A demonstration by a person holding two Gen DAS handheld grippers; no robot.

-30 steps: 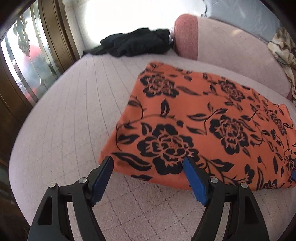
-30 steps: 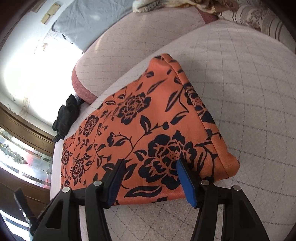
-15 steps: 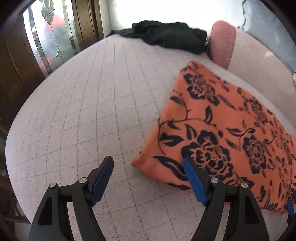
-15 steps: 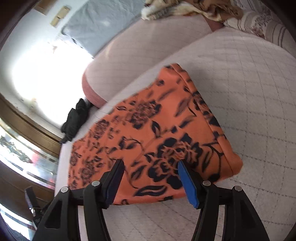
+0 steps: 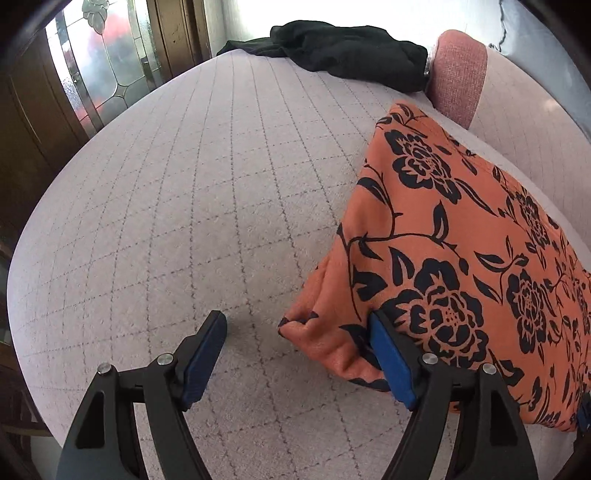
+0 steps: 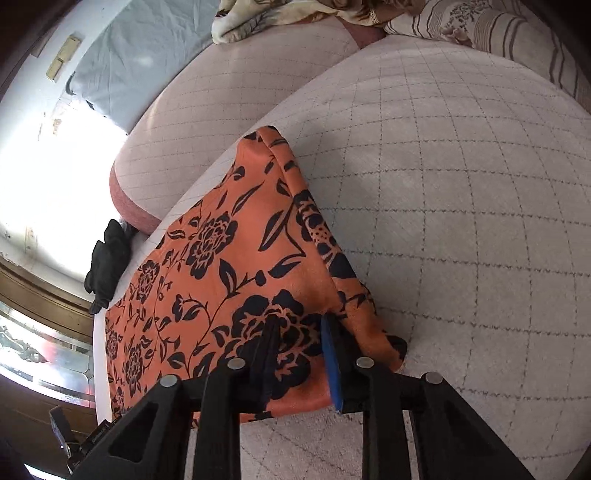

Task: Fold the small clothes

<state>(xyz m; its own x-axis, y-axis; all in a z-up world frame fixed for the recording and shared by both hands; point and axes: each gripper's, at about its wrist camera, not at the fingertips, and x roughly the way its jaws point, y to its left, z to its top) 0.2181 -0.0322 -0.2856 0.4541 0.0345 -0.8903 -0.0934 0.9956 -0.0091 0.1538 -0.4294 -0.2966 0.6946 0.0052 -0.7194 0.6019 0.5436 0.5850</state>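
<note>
An orange garment with black flowers (image 5: 461, 258) lies folded flat on a pale quilted cushion (image 5: 221, 206). My left gripper (image 5: 295, 321) is open at its near left corner. The corner lies between the jaws, and the right finger (image 5: 388, 354) rests against the cloth while the left finger (image 5: 205, 350) stands on bare cushion. In the right wrist view the garment (image 6: 229, 266) runs away to the left. My right gripper (image 6: 299, 325) is at the garment's near right corner, its jaws closing, with a ridge of the cloth pinched between the pads.
A crumpled black garment (image 5: 343, 55) lies at the cushion's far end beside a pink bolster (image 5: 458, 74). A wooden door with leaded glass (image 5: 96, 74) stands past the cushion's left edge. A patterned blanket (image 6: 280, 14) and a striped pillow (image 6: 517, 29) lie behind.
The left gripper has shifted left along the garment's near edge to its corner, still open. The right gripper's jaws have narrowed from wide apart to a pinch on the cloth.
</note>
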